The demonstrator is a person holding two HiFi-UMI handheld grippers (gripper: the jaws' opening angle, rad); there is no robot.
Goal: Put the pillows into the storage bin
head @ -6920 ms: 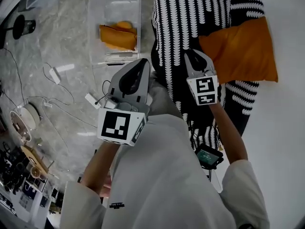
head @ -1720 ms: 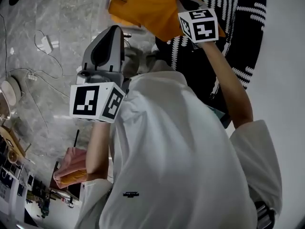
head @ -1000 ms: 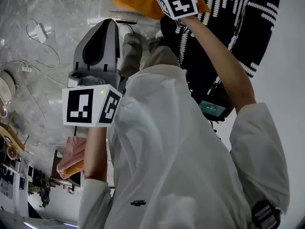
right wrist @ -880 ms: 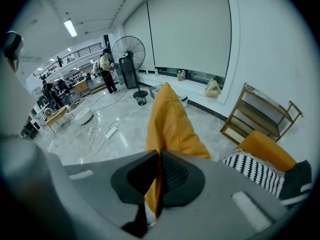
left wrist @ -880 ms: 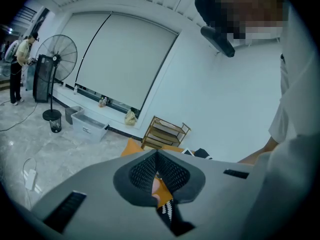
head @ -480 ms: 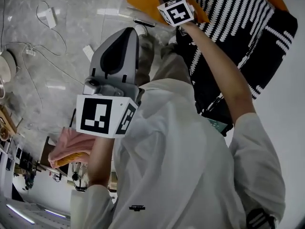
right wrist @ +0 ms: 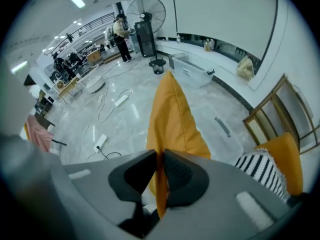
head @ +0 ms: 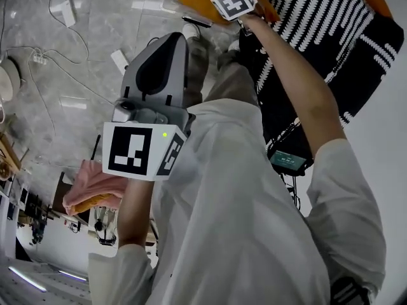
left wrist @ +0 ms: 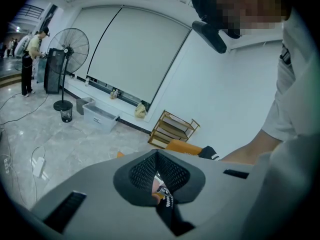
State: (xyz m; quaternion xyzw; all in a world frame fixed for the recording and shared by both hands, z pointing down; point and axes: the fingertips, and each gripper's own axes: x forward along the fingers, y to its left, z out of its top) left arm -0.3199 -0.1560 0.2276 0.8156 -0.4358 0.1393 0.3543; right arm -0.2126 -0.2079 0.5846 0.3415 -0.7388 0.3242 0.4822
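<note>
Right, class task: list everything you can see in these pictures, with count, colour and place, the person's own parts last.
pillows: two, orange; first in the right gripper, second on the blanket.
blanket: one, black-and-white striped, on the floor.
box: one, pale, by the far wall.
fan: one, black, near the box.
rack: one, wooden, against the wall.
cloth: one, pink, lower left of head view.
shirt: one, white, on the person.
left gripper: one, grey, shut, empty.
right gripper: one, grey, jaws just been opening, pillow fabric pinched between them.
</note>
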